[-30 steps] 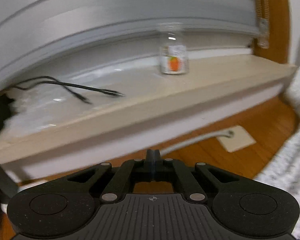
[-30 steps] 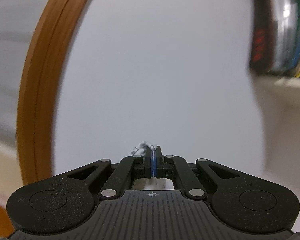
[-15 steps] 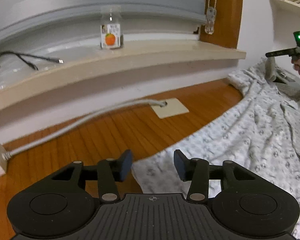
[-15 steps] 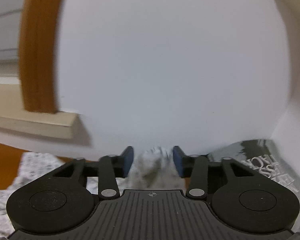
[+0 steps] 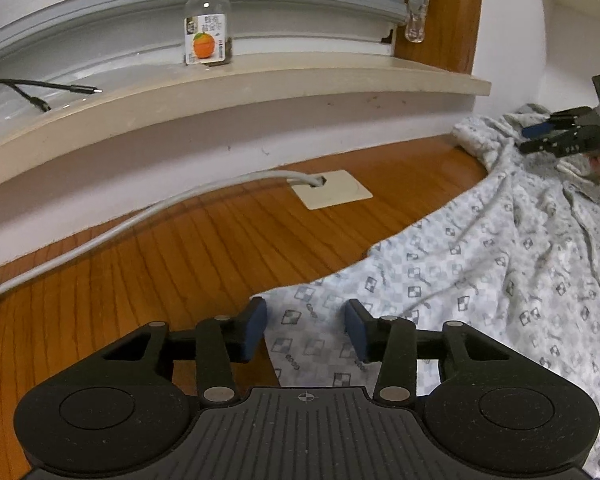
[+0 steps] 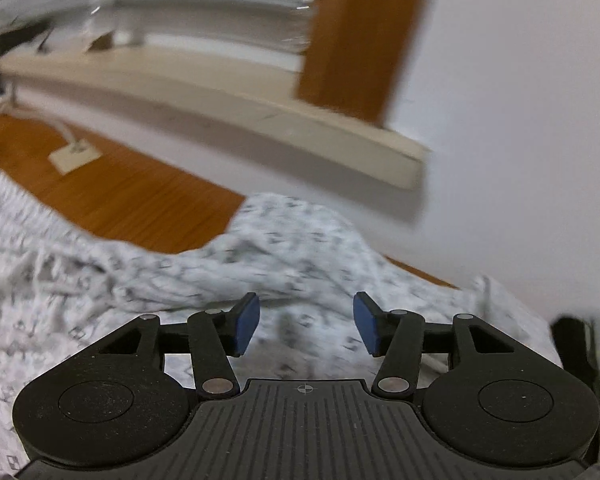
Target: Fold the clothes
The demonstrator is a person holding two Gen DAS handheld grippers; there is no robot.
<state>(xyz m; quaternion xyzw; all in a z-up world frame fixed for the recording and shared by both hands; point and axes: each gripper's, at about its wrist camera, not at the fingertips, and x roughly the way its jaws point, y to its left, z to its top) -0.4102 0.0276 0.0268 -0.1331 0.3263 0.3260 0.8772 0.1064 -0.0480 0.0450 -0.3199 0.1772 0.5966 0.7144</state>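
While right view blurred, patterned garment [image 5: 480, 264] ran off frame — left gripper [image 5: 305, 330] and right gripper [image 6: 306, 326] gaped over it, jaws empty.

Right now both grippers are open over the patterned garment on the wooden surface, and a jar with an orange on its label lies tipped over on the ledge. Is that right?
Not quite. In the left wrist view the jar stands upright on the ledge. The rest holds: left gripper and right gripper are open over the patterned garment.
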